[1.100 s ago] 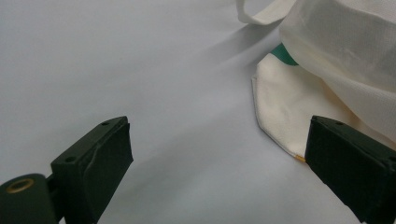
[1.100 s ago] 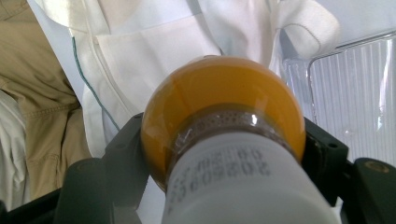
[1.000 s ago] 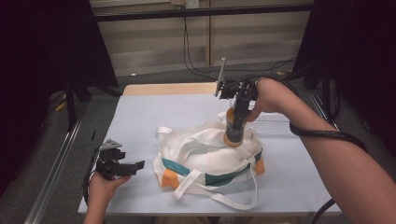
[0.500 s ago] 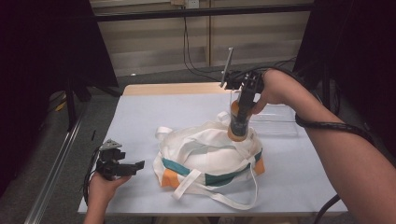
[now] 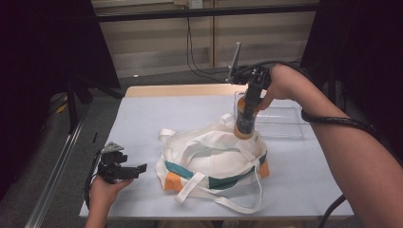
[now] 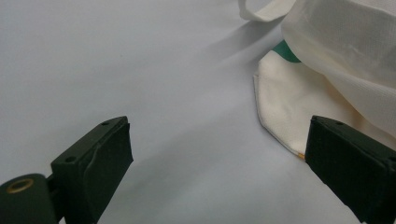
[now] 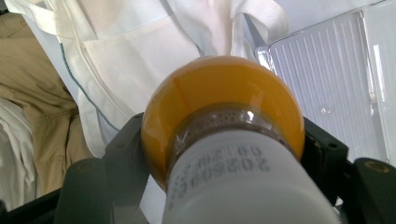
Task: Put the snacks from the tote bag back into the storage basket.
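Observation:
An orange bottle (image 5: pixel 245 135) with a white cap end hangs just above the top of a white tote bag (image 5: pixel 209 156) with teal and orange trim. My right gripper (image 5: pixel 245 126) points down and is shut on the bottle. In the right gripper view the bottle (image 7: pixel 224 88) sits between the two black jaws of the right gripper (image 7: pixel 224 140), above the bag (image 7: pixel 140 56). My left gripper (image 5: pixel 133 169) rests at the table's front left, open and holding nothing. In the left gripper view the left gripper (image 6: pixel 215 154) faces the bag's corner (image 6: pixel 336 46).
A clear plastic tray (image 5: pixel 280 118) lies on the table just right of the bottle, ribbed in the right gripper view (image 7: pixel 327 93). The bag's long straps (image 5: pixel 223 202) trail toward the front edge. The pale blue table sheet (image 5: pixel 157 118) is bare at back left.
My right gripper has lifted the bottle up and slightly right, away from the bag's top toward the tray. The left gripper has stayed still.

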A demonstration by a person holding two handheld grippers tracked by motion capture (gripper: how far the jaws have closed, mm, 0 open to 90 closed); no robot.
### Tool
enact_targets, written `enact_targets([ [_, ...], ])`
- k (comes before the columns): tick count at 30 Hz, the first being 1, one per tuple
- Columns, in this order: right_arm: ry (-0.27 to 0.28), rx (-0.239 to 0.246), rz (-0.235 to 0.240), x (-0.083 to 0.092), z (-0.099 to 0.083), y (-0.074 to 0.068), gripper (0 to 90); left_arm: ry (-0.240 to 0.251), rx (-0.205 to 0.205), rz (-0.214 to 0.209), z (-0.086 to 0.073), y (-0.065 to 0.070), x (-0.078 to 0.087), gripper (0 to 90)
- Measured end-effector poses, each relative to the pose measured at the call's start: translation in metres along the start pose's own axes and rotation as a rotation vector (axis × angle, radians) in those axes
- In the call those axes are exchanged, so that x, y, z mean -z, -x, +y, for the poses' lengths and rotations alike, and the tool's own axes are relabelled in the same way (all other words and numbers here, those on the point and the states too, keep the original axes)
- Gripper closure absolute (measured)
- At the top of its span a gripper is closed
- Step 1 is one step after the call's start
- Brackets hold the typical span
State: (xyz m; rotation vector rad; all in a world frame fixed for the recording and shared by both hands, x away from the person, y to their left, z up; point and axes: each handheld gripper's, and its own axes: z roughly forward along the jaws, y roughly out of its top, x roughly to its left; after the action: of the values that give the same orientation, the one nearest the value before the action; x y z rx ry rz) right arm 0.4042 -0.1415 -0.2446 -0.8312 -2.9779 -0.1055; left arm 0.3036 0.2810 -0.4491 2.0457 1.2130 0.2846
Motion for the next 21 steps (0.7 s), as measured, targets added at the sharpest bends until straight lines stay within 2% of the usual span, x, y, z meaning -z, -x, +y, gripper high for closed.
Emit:
enact_targets([
  [1,0.0,-0.01,-0.003,0.0,0.0,0.002,30.4,0.0,0.0,0.001,0.0,0.0,0.0,7.3],
  [2,0.0,-0.01,-0.003,0.0,0.0,0.002,30.4,-0.012,-0.017,0.001,0.0,-0.001,0.0,7.3],
  [16,-0.001,-0.046,-0.003,0.001,0.0,0.019,30.4,-0.011,-0.015,0.016,0.0,0.003,-0.001,7.2],
  [21,0.004,-0.053,-0.007,0.002,0.002,0.024,30.5,-0.016,-0.026,0.011,0.001,0.003,0.0,7.2],
])
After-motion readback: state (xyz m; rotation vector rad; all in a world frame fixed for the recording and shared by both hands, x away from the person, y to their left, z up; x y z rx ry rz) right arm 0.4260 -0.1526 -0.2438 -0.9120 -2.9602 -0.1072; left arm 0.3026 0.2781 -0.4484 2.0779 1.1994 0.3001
